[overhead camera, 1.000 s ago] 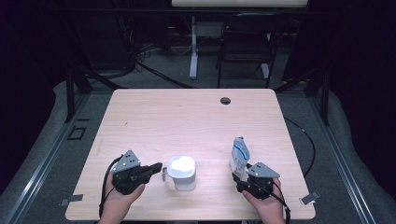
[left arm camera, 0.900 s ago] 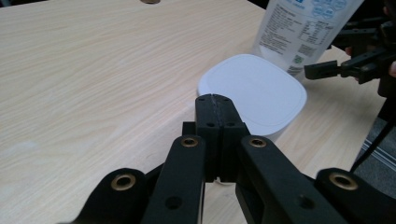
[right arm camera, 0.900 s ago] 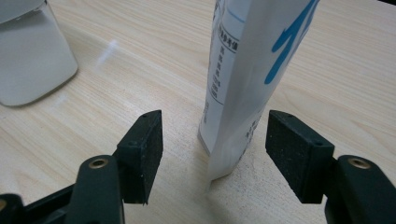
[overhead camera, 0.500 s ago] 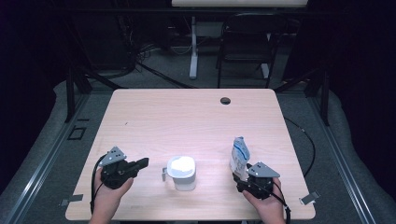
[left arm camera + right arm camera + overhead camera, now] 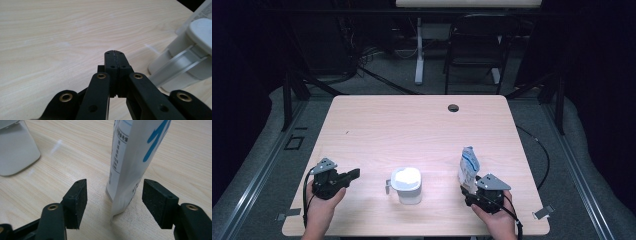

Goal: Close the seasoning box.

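My right hand-held gripper [image 5: 113, 202] stands open around the upright pouch [image 5: 135, 157] near the bench's [image 5: 412, 125] right front; it looks light and crushable, so I'd pinch low. My left hand-held gripper [image 5: 114, 53] is closed, empty.

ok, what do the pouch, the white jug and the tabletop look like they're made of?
Pouch: thin plastic film, probably laminated, glossy; it creases, catches soft glare and carries blue print.
White jug: looks like moulded plastic, smooth and semi-matte, with a slightly translucent handle.
Table: pale wood-grain surface, likely laminate rather than solid wood; the grain is even and it has a faint sheen.
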### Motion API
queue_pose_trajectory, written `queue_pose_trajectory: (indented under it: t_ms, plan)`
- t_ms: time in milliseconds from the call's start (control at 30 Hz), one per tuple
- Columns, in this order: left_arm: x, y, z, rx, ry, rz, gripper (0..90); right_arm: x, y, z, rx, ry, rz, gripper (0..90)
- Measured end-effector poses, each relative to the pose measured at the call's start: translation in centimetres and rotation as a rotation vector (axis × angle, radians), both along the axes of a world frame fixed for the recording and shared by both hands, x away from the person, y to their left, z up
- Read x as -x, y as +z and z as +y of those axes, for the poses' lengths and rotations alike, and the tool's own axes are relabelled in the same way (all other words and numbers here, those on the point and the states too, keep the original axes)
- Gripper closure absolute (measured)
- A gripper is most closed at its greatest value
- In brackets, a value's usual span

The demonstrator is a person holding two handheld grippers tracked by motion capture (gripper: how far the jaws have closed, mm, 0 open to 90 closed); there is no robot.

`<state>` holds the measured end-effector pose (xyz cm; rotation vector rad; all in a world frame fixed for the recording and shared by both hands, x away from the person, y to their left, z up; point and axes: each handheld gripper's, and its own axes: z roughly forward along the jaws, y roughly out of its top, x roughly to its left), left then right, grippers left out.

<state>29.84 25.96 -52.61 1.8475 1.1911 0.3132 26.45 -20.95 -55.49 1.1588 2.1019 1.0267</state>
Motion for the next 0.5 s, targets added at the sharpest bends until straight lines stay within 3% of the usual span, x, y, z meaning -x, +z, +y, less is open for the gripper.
queue_pose_trajectory:
  t_ms: [367,500]
  plan:
    - [-0.7,-1.9,1.1,-0.04,0.052,0.064,90.0,-0.1,-0.2,-0.2,0.006,-0.011,0.01,36.6]
    - [-0.8,-2.0,1.2,-0.042,0.07,0.065,86.6,-0.2,-0.3,-0.3,0.005,-0.012,0.01,36.6]
